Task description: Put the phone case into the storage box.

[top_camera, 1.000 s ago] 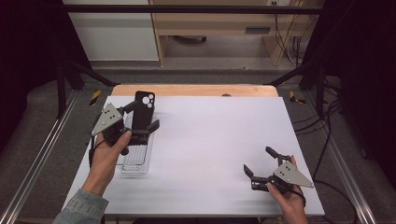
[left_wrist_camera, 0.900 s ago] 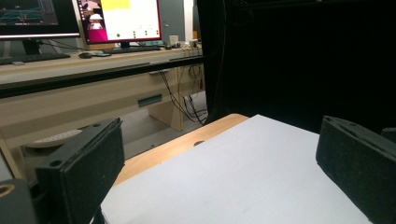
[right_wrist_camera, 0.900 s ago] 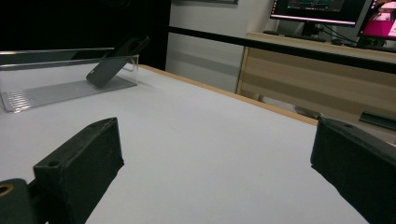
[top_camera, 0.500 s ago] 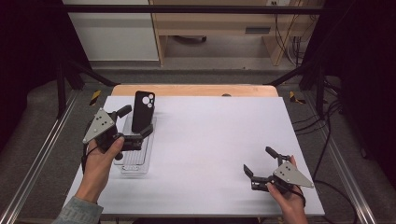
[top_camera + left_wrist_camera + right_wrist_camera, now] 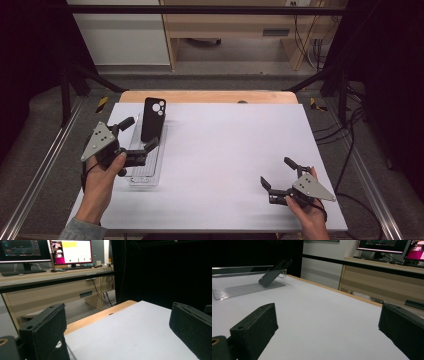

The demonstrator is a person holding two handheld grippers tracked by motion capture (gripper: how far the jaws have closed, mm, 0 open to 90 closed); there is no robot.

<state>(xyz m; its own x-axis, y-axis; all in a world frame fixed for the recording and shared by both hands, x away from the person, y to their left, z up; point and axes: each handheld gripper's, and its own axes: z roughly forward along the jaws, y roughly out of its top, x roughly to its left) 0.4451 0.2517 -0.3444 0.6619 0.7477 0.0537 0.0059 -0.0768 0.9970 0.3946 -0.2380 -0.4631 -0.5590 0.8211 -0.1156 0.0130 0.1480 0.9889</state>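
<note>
The black phone case leans upright against the far end of the clear tray, its long axis running away from the person. The left gripper hangs over the tray with its jaws spread and empty; the case stands just ahead of them, between the two tips and slightly beyond. The right gripper, jaws also spread on nothing, rests low on the white desk, well apart from the case. By position, the left hand looks the likelier to reach it.
</note>
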